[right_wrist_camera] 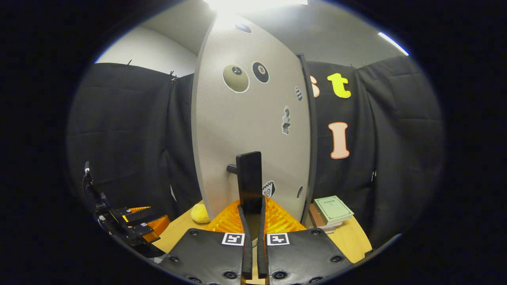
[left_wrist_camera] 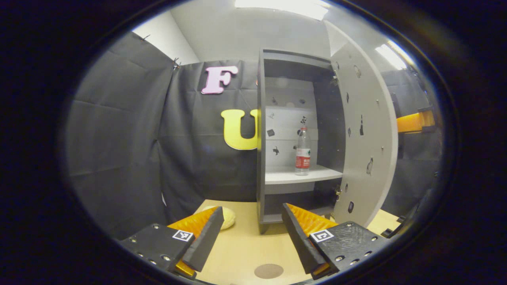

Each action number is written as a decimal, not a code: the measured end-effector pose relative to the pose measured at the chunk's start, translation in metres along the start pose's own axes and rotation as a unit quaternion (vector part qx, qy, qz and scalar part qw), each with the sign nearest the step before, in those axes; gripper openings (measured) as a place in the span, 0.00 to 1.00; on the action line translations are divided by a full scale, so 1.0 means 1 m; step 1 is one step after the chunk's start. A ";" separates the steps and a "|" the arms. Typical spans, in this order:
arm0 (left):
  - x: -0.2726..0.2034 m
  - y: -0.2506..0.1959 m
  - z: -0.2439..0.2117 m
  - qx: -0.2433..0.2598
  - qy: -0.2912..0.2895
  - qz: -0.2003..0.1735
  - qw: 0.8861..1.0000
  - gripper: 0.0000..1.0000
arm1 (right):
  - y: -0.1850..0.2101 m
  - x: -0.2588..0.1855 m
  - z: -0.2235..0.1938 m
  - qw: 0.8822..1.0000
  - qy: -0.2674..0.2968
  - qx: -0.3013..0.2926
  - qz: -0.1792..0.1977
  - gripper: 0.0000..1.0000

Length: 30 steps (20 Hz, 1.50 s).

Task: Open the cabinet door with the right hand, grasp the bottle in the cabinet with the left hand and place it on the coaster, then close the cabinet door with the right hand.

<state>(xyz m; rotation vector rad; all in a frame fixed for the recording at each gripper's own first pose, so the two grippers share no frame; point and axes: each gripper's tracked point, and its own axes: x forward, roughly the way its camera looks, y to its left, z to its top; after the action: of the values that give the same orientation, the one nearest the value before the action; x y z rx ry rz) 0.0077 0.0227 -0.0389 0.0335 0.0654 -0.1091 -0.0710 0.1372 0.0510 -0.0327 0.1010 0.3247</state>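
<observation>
In the left gripper view the grey cabinet (left_wrist_camera: 261,134) stands with its door (left_wrist_camera: 366,130) swung wide to the right. A clear bottle (left_wrist_camera: 303,152) with a red label and red cap stands upright on the middle shelf. My left gripper (left_wrist_camera: 251,237) is open, low over the wooden table, well short of the cabinet. A round brown coaster (left_wrist_camera: 268,271) lies on the table between its fingers. In the right gripper view my right gripper (right_wrist_camera: 251,209) is shut on the black door handle (right_wrist_camera: 249,180) of the door (right_wrist_camera: 253,118). The left gripper (right_wrist_camera: 136,225) appears at lower left.
A pale yellow soft object (left_wrist_camera: 227,217) lies on the table left of the cabinet, seen too as a yellow object (right_wrist_camera: 199,213) behind the door. A stack of books (right_wrist_camera: 330,213) sits on the table at the right of the door.
</observation>
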 end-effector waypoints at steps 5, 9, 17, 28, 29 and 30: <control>0.010 -0.020 -0.002 -0.003 0.001 -0.016 1.000 0.89 | -0.042 -0.012 0.002 0.997 -0.009 -0.017 -0.076 0.06; 0.021 -0.044 -0.006 -0.010 0.007 -0.041 0.999 0.89 | -0.070 -0.023 0.002 0.995 -0.013 -0.002 -0.100 0.05; 0.043 -0.074 -0.007 -0.013 0.021 -0.050 0.998 0.88 | -0.130 -0.050 0.018 0.986 -0.033 0.010 -0.161 0.01; 0.105 -0.108 0.035 0.025 0.006 -0.036 0.999 0.91 | -0.252 -0.105 0.026 0.959 -0.061 0.118 -0.249 0.00; 0.113 -0.111 0.041 0.036 0.002 -0.034 0.999 0.91 | -0.257 -0.105 0.023 0.959 -0.058 0.112 -0.254 0.00; 0.118 -0.115 0.045 0.042 -0.003 -0.035 0.998 0.91 | -0.261 -0.104 0.021 0.960 -0.050 0.106 -0.256 0.03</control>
<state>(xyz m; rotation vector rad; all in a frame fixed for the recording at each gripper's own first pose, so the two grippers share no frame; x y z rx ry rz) 0.1148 -0.1063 -0.0050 0.1158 0.0565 -0.1826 -0.0830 -0.1421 0.0865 0.1686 0.0240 -0.2041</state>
